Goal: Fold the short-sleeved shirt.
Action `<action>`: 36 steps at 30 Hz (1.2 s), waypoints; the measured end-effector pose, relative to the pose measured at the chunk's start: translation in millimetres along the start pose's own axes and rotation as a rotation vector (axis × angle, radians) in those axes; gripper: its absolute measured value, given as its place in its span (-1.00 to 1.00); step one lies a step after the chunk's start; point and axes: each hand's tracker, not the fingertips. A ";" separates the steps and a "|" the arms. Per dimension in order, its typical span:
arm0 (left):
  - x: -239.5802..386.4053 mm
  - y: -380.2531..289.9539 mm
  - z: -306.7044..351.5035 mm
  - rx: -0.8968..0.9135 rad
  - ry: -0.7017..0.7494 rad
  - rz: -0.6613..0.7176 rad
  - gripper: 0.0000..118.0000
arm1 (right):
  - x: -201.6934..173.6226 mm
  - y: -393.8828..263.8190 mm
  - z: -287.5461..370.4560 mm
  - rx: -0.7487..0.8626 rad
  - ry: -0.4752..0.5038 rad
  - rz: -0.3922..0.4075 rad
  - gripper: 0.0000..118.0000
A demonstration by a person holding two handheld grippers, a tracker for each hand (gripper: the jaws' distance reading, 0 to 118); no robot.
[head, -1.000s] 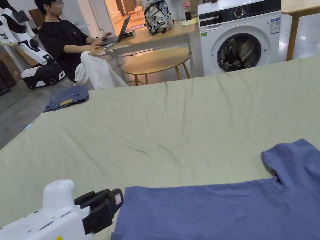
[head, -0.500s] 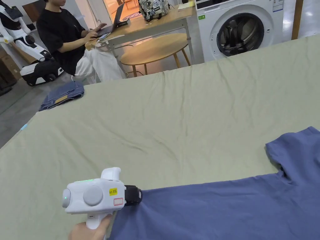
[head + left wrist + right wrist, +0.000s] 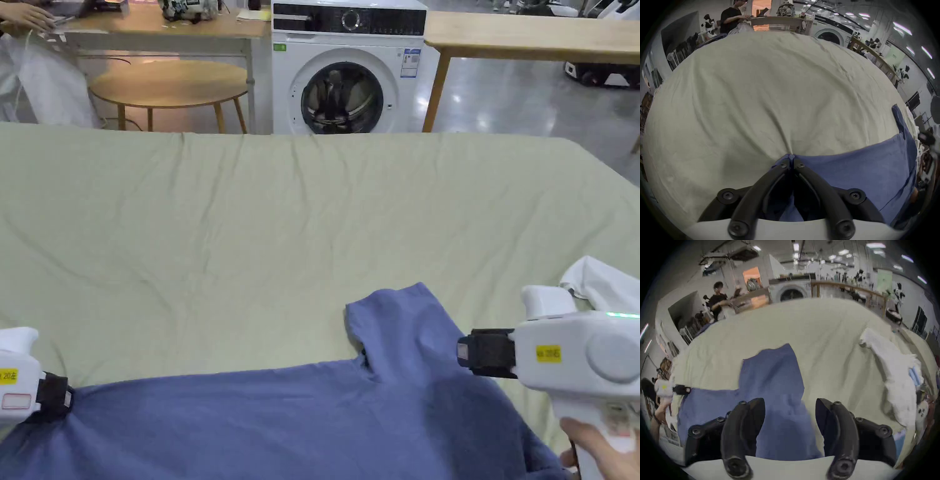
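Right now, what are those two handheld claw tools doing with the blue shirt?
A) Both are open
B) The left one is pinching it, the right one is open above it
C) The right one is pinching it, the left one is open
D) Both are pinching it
B: the left gripper has its jaws closed on the hem corner of the blue shirt, while the right gripper has its jaws spread apart over the sleeve end.

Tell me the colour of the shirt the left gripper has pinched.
Plain blue, no pattern. The shirt shows best in the head view, with the left gripper shut on its corner.

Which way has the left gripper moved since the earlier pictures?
Yes: the left gripper moved rightwards onto the corner of the blue shirt, which its jaws now pinch. Earlier it was just left of that corner.
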 end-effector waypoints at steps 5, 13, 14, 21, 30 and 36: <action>-0.6 0.7 -0.5 -0.001 0.003 -0.022 -1.00 | 9.7 6.0 -78.4 -0.228 -0.105 -0.066 -0.06; 2.4 -18.5 51.1 0.199 -0.046 -0.100 -1.00 | -10.4 -11.5 -2.1 -0.006 -0.123 0.071 -0.94; 2.0 -25.0 73.6 0.245 -0.063 -0.123 -1.00 | -10.3 -14.8 16.4 0.020 -0.086 0.066 -0.94; -3.1 -132.2 207.3 0.383 -0.145 -0.152 -1.00 | -6.9 -111.2 146.2 0.206 -0.043 0.075 -0.94; -29.6 -246.4 193.9 0.290 -0.169 -0.056 -1.00 | 2.0 -253.3 165.0 0.134 -0.100 -0.064 -0.94; -35.9 -264.9 174.2 0.237 -0.120 -0.080 -1.00 | -2.1 -277.5 155.7 0.120 -0.118 -0.058 -0.93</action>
